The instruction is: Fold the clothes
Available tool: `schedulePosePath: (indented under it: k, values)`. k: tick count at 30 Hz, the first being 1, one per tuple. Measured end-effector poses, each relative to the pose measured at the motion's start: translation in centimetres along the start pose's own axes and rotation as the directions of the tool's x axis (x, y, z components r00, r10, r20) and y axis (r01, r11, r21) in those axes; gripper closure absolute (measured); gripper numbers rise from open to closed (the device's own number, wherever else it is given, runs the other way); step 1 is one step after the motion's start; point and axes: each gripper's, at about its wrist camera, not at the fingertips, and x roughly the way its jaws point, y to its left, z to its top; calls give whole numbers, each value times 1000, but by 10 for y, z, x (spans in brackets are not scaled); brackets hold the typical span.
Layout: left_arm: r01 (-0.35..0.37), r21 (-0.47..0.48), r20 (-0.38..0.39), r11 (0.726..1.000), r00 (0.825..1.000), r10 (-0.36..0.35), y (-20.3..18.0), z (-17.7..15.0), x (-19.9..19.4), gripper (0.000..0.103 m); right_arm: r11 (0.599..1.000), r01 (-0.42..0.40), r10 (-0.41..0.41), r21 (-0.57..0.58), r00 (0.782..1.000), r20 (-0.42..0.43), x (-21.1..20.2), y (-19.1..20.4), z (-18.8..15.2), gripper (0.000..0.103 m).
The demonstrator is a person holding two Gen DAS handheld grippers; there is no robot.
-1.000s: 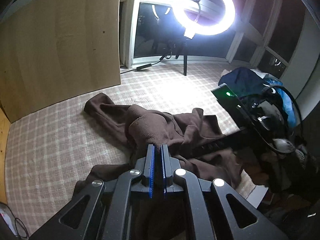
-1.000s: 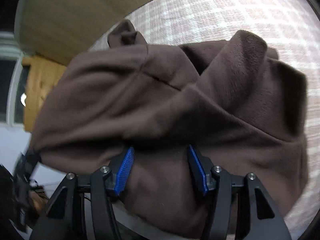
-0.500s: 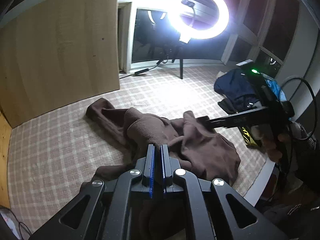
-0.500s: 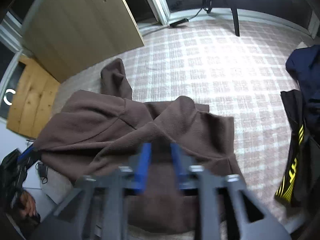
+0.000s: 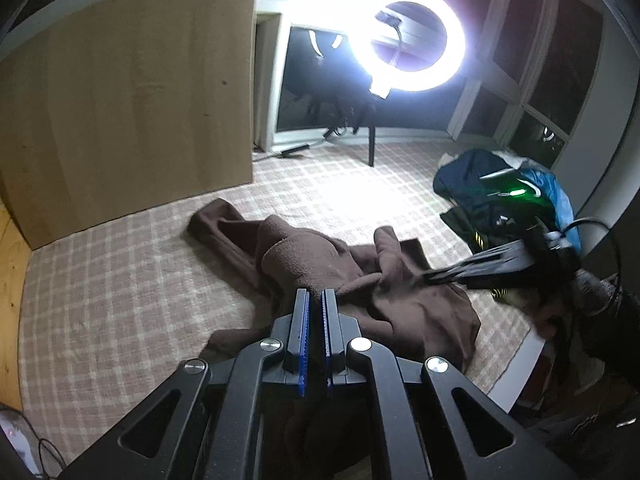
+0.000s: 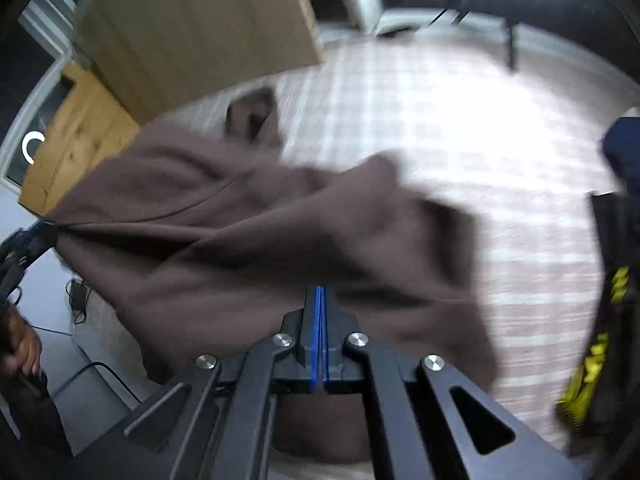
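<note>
Two grippers, rumpled brown fleece garment point(image 5: 320, 264)

Motion blur smears the right-wrist view, so the brown garment point(image 6: 248, 240) shows no clear edge. Its near part runs under the left claw point(image 5: 315, 300) and is hidden. The black-and-yellow item point(image 6: 600, 344) is cut off at the frame's edge

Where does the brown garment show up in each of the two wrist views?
Left wrist view: the brown garment lies crumpled on the checked mat, centre, just beyond the left gripper.
Right wrist view: it fills the centre-left, blurred, above the right gripper.
Shared landmark: the wooden board, upper left in both.
</note>
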Motion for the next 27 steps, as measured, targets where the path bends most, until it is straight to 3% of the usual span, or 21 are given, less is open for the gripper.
schedulePosePath:
  k: [3,6,7,8,10,14,19,20,21,22,24,27]
  values:
    - [10,2,4,1000,1000,-10,3,0,-7,98,999,16,-19,51,998,66,-42,-26,6,103]
    - [7,26,-12,1000,1000,-7,-3,-2,-2,98,992,-42,35,115,998,57,-51,-23,12,99]
    - [15,34,-16,999,1000,-15,-6,-2,0,98,991,-38,33,126,999,37,-43,-12,13,87]
    - [23,37,-15,999,1000,-23,-10,-3,1,98,990,-34,32,137,999,16,-35,-1,15,67]
    - [39,41,-12,998,999,-38,-16,-5,1,98,988,-44,49,146,998,-28,-17,21,20,53]
    - [46,56,-10,997,999,-46,-24,-7,0,98,988,-96,108,118,988,-108,25,72,32,53]
    - [38,38,-9,999,999,-37,-16,-10,-2,98,1000,-27,28,6,978,-208,57,101,26,53]
    - [37,34,-10,999,999,-36,-14,-11,-1,98,999,-32,30,-6,978,-205,58,100,23,58]
    - [38,27,-11,999,999,-37,-12,-12,-1,98,999,-50,44,-22,979,-200,58,97,20,69]
    - [39,19,-12,999,999,-39,-9,-14,0,98,996,-78,70,-31,976,-207,58,92,17,100]
    - [40,7,-7,999,999,-40,-6,-15,-3,98,993,-113,107,-20,974,-198,53,78,14,99]
    - [30,-3,42,1000,999,-30,-2,-9,-24,98,995,-93,90,-33,993,-83,19,54,14,99]
